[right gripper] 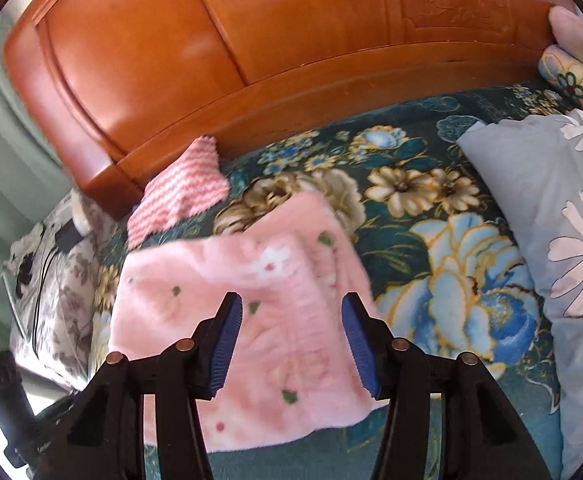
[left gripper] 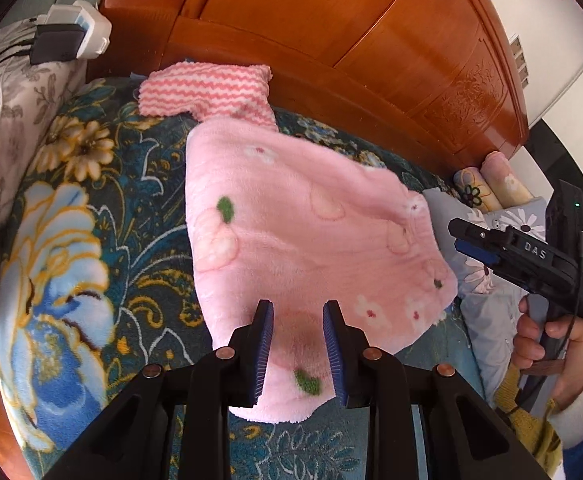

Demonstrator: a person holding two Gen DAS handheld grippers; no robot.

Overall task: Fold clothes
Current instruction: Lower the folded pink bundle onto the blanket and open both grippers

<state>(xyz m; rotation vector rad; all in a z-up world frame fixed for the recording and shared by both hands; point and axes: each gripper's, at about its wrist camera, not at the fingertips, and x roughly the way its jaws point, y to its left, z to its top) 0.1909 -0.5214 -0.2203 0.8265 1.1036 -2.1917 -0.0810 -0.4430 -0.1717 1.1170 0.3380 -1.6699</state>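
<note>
A pink fleece garment (left gripper: 291,240) with small flowers and green leaves lies folded on the floral blanket; it also shows in the right wrist view (right gripper: 251,320). My left gripper (left gripper: 298,312) hovers open over its near edge, nothing held between the blue pads. My right gripper (right gripper: 291,308) is open above the garment too, and it appears at the right of the left wrist view (left gripper: 465,240), clear of the cloth, held by a hand (left gripper: 551,340). A pink-and-white zigzag cloth (left gripper: 207,90) lies beyond the garment by the headboard, visible again in the right wrist view (right gripper: 183,188).
The dark teal floral blanket (left gripper: 91,240) covers the bed. A wooden headboard (left gripper: 331,32) rises behind. Grey flowered pillows (right gripper: 551,220) lie to the right, rolled cloths (left gripper: 491,184) past them. A charger block (left gripper: 67,36) with cables sits on a grey patterned cover at left.
</note>
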